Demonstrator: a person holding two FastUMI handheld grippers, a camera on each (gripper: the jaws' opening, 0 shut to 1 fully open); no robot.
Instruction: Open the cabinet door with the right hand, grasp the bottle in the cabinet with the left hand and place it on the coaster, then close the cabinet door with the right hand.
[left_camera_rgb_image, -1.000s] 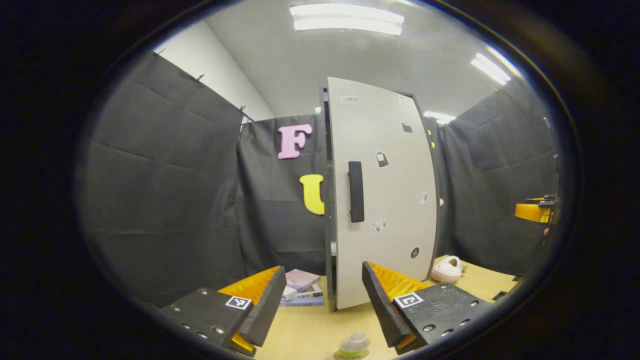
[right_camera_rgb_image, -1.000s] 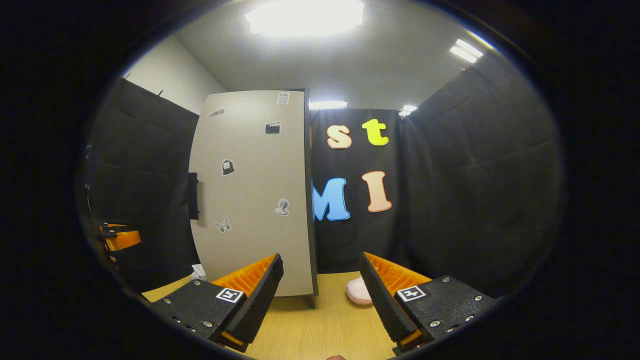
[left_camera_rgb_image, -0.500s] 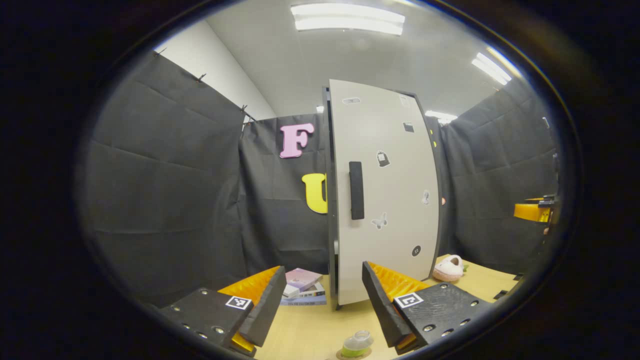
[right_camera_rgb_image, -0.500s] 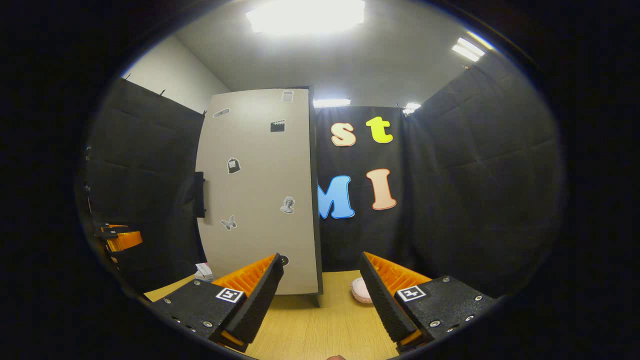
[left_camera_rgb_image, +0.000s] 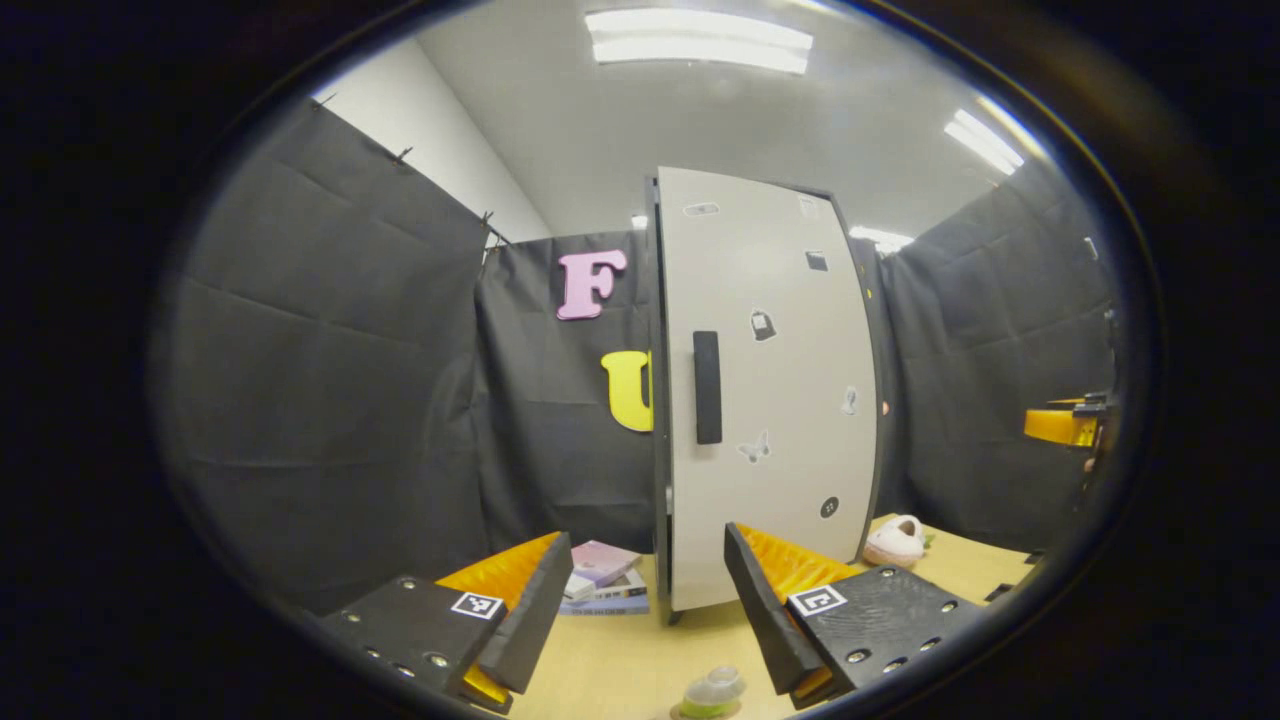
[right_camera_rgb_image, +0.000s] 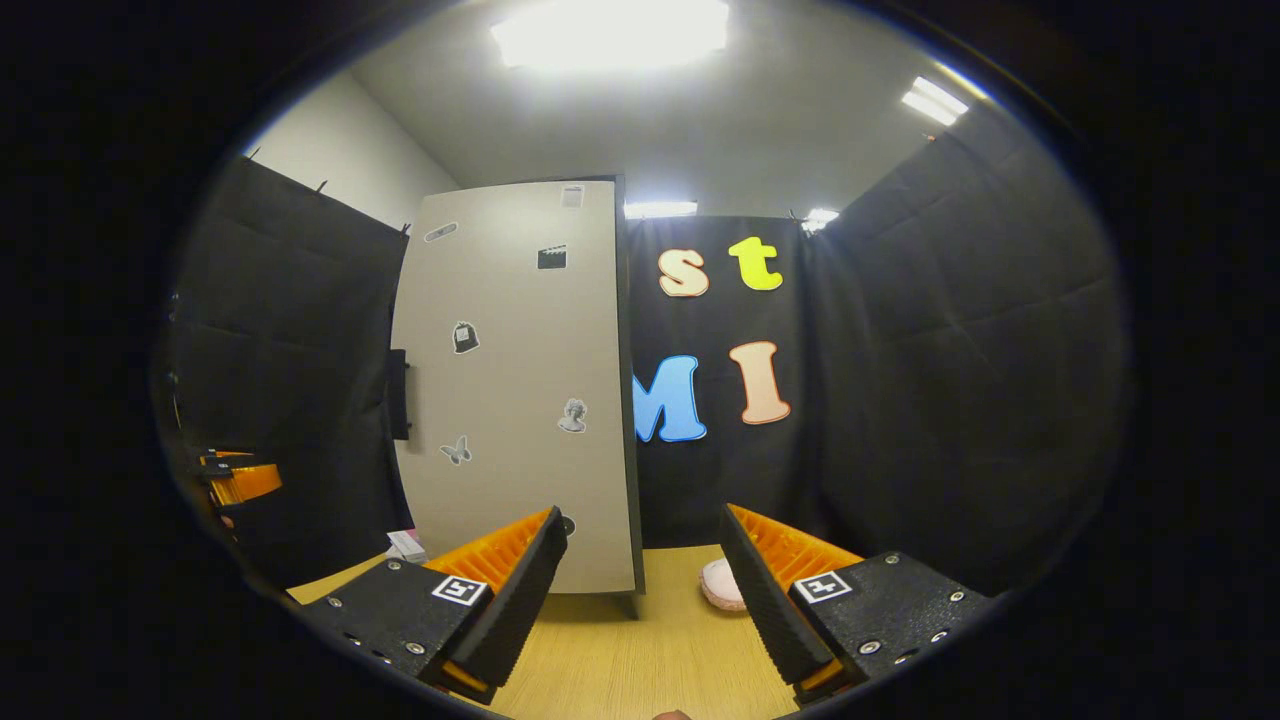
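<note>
The tall cabinet's pale door (left_camera_rgb_image: 775, 400) with a black handle (left_camera_rgb_image: 707, 387) lies flat against the dark cabinet frame. It looks closed. Close under my left gripper (left_camera_rgb_image: 645, 610), a small clear bottle with a green band (left_camera_rgb_image: 712, 688) stands on a round coaster (left_camera_rgb_image: 684, 713) at the table's near edge. The left gripper is open and holds nothing. In the right gripper view the same door (right_camera_rgb_image: 520, 390) and its handle (right_camera_rgb_image: 398, 394) stand ahead to the left. My right gripper (right_camera_rgb_image: 645, 590) is open, empty and back from the door. The other gripper (right_camera_rgb_image: 240, 480) shows far left.
A stack of books (left_camera_rgb_image: 605, 575) lies on the wooden table (left_camera_rgb_image: 620, 660) left of the cabinet. A pink slipper (left_camera_rgb_image: 895, 540) lies to its right, also seen as the slipper (right_camera_rgb_image: 718, 583) between the right gripper's fingers. Black cloth walls close the booth.
The door has swung the last bit from slightly ajar to flat against the cabinet. Both grippers stay open and have barely shifted.
</note>
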